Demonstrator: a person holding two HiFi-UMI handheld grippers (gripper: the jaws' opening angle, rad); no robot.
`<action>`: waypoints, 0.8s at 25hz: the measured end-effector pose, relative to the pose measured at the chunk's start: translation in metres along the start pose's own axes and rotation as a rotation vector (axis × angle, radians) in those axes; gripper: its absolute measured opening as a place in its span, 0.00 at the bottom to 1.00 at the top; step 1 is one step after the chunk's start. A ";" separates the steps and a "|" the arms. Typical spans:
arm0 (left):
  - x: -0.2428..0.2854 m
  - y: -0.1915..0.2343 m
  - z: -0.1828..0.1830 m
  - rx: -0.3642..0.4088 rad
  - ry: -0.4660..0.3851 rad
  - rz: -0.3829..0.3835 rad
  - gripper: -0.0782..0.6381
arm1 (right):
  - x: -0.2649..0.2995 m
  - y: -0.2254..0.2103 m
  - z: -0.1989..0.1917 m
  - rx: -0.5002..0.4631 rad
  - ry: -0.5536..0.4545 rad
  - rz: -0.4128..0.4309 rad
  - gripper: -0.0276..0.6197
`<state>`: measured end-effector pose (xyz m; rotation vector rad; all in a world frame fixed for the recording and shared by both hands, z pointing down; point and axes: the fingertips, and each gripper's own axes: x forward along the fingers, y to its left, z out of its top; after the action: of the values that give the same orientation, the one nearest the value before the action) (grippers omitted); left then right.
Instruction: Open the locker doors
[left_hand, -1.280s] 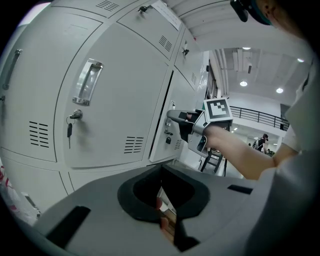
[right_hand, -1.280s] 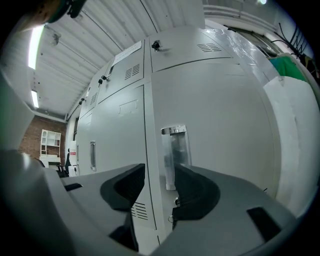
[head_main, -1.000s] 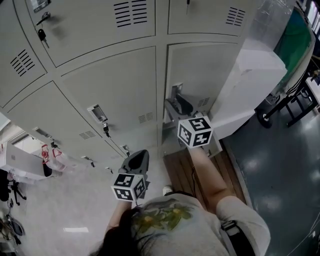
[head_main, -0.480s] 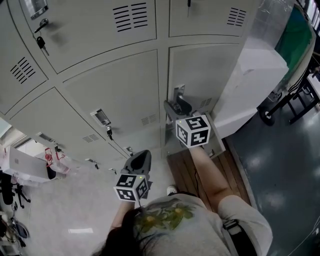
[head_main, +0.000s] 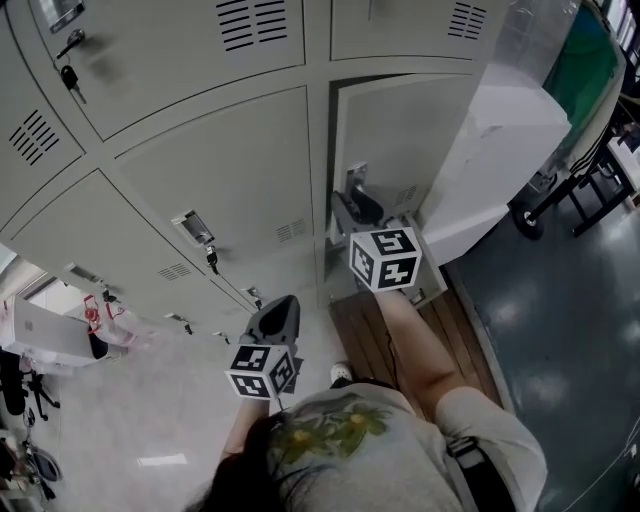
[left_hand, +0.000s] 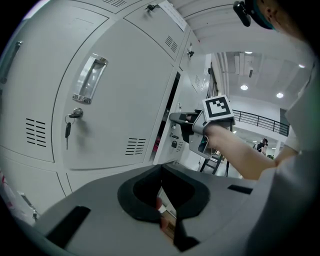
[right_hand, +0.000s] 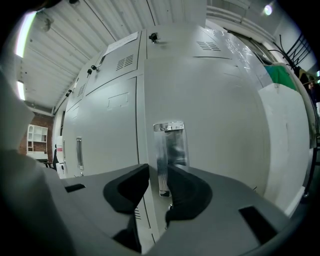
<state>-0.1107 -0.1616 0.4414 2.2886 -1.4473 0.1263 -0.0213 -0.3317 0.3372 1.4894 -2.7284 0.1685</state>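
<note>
Locker door handle (right_hand: 170, 145) is clamped between the right hand-held gripper's (right_hand: 158, 172) jaws, which just closed.

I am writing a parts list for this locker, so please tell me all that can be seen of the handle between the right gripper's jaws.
The handle is a shiny, metal-looking strip, upright, with a bracket at its top, fixed near the left edge of a pale grey locker door that stands slightly ajar. The right gripper, whose jaws have just been closing, grips its lower part; nothing else touches it.
</note>
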 end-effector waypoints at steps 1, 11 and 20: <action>-0.001 -0.001 -0.002 -0.001 0.003 -0.002 0.15 | -0.001 0.000 0.000 0.001 0.002 -0.002 0.25; -0.006 -0.010 -0.005 0.006 0.006 -0.011 0.15 | -0.015 0.000 -0.002 0.009 0.001 0.002 0.25; -0.007 -0.021 -0.012 0.012 0.012 -0.027 0.15 | -0.034 -0.001 -0.003 -0.018 -0.001 0.023 0.25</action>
<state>-0.0935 -0.1431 0.4438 2.3119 -1.4134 0.1401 -0.0024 -0.3031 0.3373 1.4548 -2.7404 0.1431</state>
